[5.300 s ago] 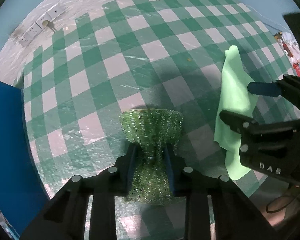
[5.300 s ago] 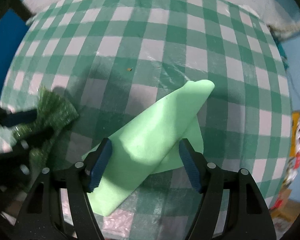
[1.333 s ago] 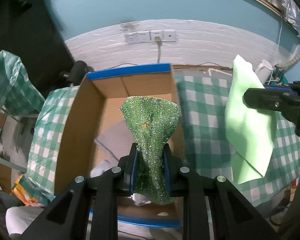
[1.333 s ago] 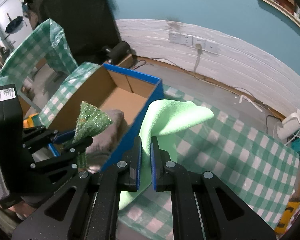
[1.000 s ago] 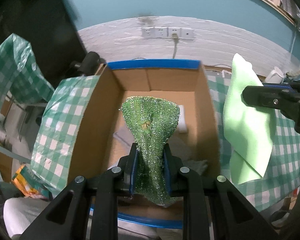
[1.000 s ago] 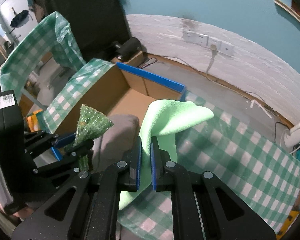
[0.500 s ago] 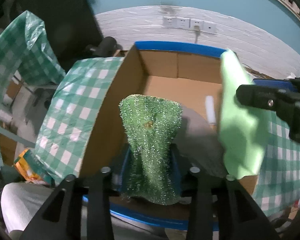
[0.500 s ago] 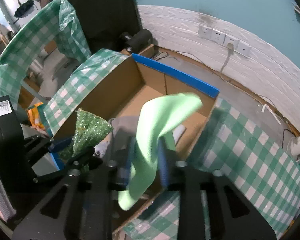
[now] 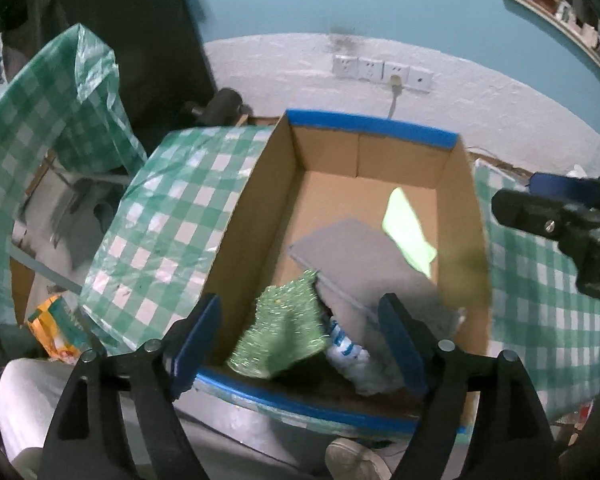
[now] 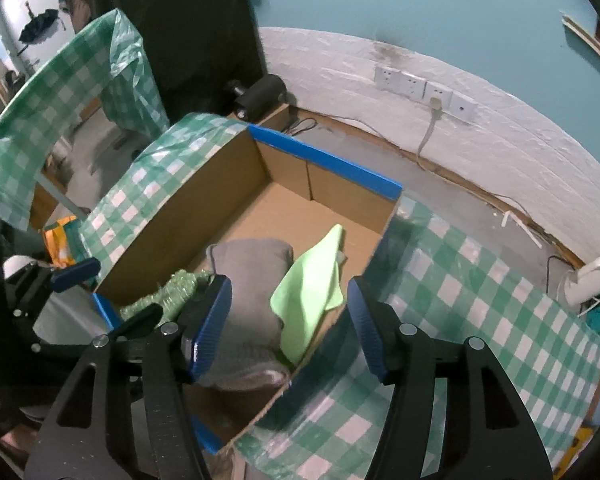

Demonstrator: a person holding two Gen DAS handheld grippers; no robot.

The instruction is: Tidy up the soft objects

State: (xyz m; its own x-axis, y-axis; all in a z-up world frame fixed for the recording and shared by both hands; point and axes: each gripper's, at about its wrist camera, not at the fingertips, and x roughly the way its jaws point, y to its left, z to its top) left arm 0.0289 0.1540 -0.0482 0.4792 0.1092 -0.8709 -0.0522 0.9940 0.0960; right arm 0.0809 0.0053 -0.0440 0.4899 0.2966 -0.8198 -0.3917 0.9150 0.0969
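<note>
Left wrist view: the light green cloth (image 9: 408, 232) is motion-blurred. The left gripper (image 9: 300, 340), jaws just spread wide and empty, hangs above the glittery green cloth (image 9: 284, 332) lying in the cardboard box (image 9: 252, 216) beside a grey cloth (image 9: 364, 260).

Right wrist view: the grey cloth's near end is hidden behind the right gripper (image 10: 290, 324), whose jaws have just parted, the light green cloth (image 10: 312, 284) loose beyond them in the box (image 10: 180, 216).
</note>
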